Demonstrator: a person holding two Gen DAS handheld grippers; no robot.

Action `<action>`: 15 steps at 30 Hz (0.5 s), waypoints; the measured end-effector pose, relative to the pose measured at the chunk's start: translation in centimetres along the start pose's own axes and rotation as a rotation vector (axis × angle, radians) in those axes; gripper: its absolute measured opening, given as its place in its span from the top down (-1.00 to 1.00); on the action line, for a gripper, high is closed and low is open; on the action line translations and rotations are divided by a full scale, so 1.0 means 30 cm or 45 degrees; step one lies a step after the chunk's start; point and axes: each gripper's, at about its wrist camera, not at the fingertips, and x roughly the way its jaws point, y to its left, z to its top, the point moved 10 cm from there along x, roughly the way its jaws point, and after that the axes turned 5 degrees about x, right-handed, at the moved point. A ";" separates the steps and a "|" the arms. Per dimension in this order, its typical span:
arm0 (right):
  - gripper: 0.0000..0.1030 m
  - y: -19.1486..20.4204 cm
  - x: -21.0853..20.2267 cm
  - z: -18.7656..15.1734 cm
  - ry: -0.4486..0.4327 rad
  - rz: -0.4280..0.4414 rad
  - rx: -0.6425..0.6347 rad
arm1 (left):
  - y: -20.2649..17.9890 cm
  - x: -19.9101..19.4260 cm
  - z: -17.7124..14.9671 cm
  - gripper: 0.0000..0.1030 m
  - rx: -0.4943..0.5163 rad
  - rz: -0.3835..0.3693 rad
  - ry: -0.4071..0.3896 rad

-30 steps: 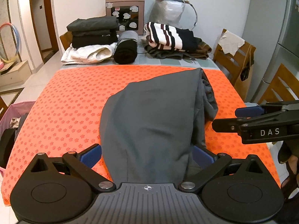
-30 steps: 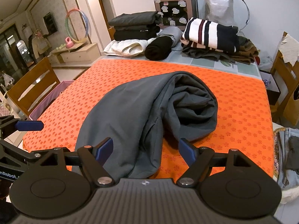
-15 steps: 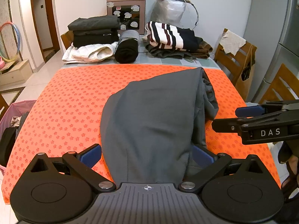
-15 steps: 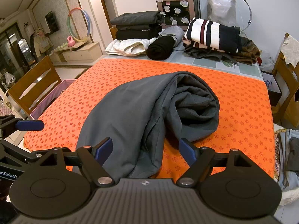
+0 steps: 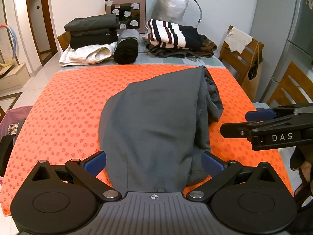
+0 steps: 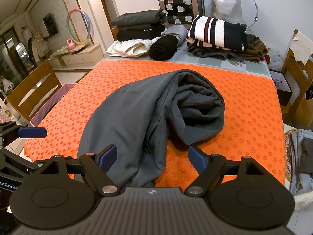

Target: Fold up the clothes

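Left wrist view: both grippers, left (image 5: 153, 163) & right (image 6: 152, 155), jaws wide apart, nothing gripped, straddle grey garment (image 5: 156, 121) bunched on orange mat (image 5: 64, 105), fold prob. just starting; next needs grabbing near hem.

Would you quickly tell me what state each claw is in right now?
Left claw: open, holding nothing, straddling the near end of the grey garment.
Right claw: open, holding nothing, with the grey garment lying between its fingers.

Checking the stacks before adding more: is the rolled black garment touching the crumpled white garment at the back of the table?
Touching. The right wrist view shows the rolled black garment pressed against the crumpled white garment, no gap.
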 end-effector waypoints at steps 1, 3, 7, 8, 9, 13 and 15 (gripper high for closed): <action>-0.65 0.000 0.000 -0.001 0.001 0.000 0.001 | -0.001 0.000 -0.001 -0.99 0.001 -0.001 0.001; -0.65 0.001 0.000 -0.004 0.003 0.001 0.001 | -0.002 0.000 -0.004 -0.99 0.001 -0.002 0.005; -0.65 0.001 0.004 -0.004 0.005 0.004 0.003 | 0.002 0.001 -0.002 -0.99 0.002 -0.003 0.009; -0.65 0.001 0.005 -0.004 0.006 0.004 0.004 | 0.001 0.001 -0.001 -0.99 0.002 -0.002 0.011; -0.65 0.001 0.006 -0.003 0.006 0.004 0.005 | 0.001 0.001 -0.002 -0.99 0.001 -0.002 0.011; -0.66 0.002 0.011 -0.004 0.008 0.003 0.005 | 0.005 0.004 -0.004 -0.99 -0.004 -0.002 0.015; -0.66 0.002 0.012 -0.005 0.009 0.001 0.006 | 0.006 0.007 -0.004 -0.99 -0.005 -0.002 0.017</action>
